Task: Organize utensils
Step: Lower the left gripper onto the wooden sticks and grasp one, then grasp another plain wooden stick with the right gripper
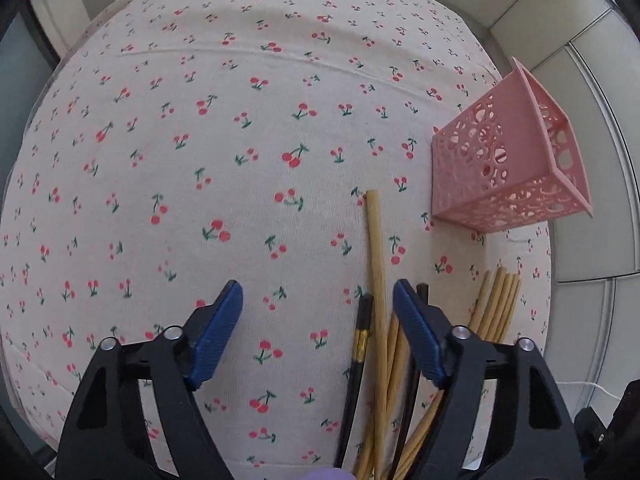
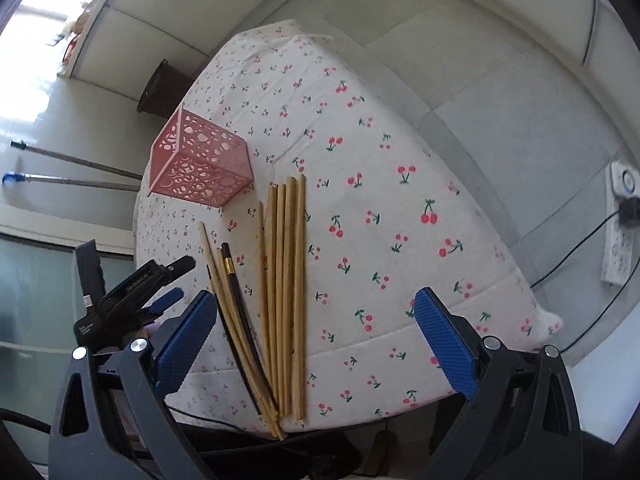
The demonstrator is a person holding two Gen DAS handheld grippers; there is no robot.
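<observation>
From my left wrist camera, the cherry-print tablecloth (image 1: 240,140) fills the view. My left gripper (image 1: 318,300) points steeply down at it, its blue pads (image 1: 216,340) apart with only cloth and the edge of the chopstick pile between them; the jaws stand partly open and grip nothing. A long bamboo chopstick (image 1: 376,264) runs along the 6-to-12 o'clock line, its blunt end at 12, just inside my right-hand pad. A dark chopstick with a gold band (image 1: 360,344) lies just left of it, nearly parallel. A second bamboo bundle (image 1: 496,304) fans toward 1 o'clock on the far side of that pad. The pink perforated holder (image 1: 500,160) lies tipped on its side at about 2 o'clock, its open mouth facing right.

From my right wrist camera, my right gripper (image 2: 316,332) is tilted downward over the table's near edge, jaws wide and empty. The bamboo chopsticks (image 2: 288,280) lie side by side between the pads, long axes from 6 to 12 o'clock, their near ends at the table edge. The dark pair (image 2: 236,296) and a few loose bamboo ones slant toward 11. The holder (image 2: 200,160) sits beyond them at about 11 o'clock, on its side. My left gripper (image 2: 160,280) shows at 9 o'clock, beside the slanted sticks.
</observation>
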